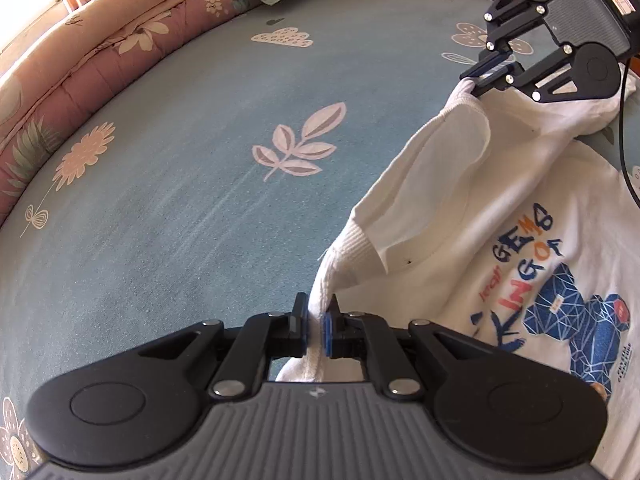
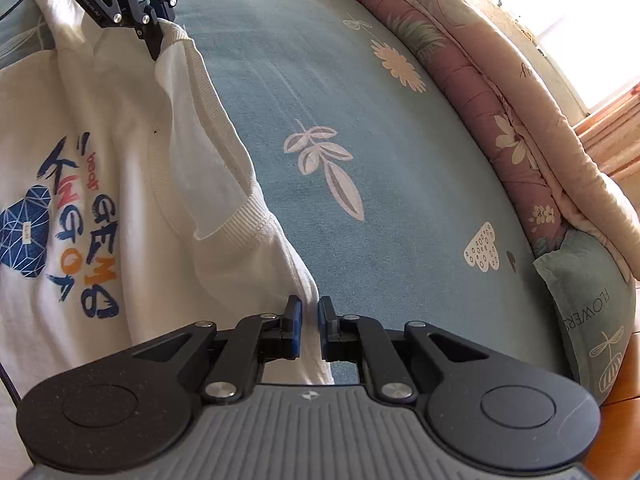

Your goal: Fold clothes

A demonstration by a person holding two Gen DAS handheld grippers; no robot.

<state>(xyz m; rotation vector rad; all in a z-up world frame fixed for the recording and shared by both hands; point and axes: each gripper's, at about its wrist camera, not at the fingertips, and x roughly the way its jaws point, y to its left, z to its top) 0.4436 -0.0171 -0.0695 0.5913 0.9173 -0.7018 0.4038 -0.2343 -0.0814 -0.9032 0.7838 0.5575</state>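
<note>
A white sweatshirt [image 1: 500, 200] with a blue bear print and coloured letters lies on the blue bed sheet [image 1: 180, 200]; it also shows in the right wrist view [image 2: 120, 160]. One side is folded over the front, with a ribbed cuff [image 1: 360, 240] on top. My left gripper [image 1: 316, 328] is shut on the sweatshirt's edge near the hem. My right gripper [image 2: 309, 328] is shut on the fabric edge at the other end. Each gripper shows in the other's view, the right one [image 1: 476, 80] and the left one [image 2: 158, 46], both pinching white fabric.
A folded pink and cream floral quilt [image 1: 80, 60] runs along the far side of the bed. A grey-green pillow [image 2: 592, 300] lies at the head end. A wooden bed frame [image 2: 624, 420] borders the mattress. A black cable [image 1: 624, 140] hangs by the right gripper.
</note>
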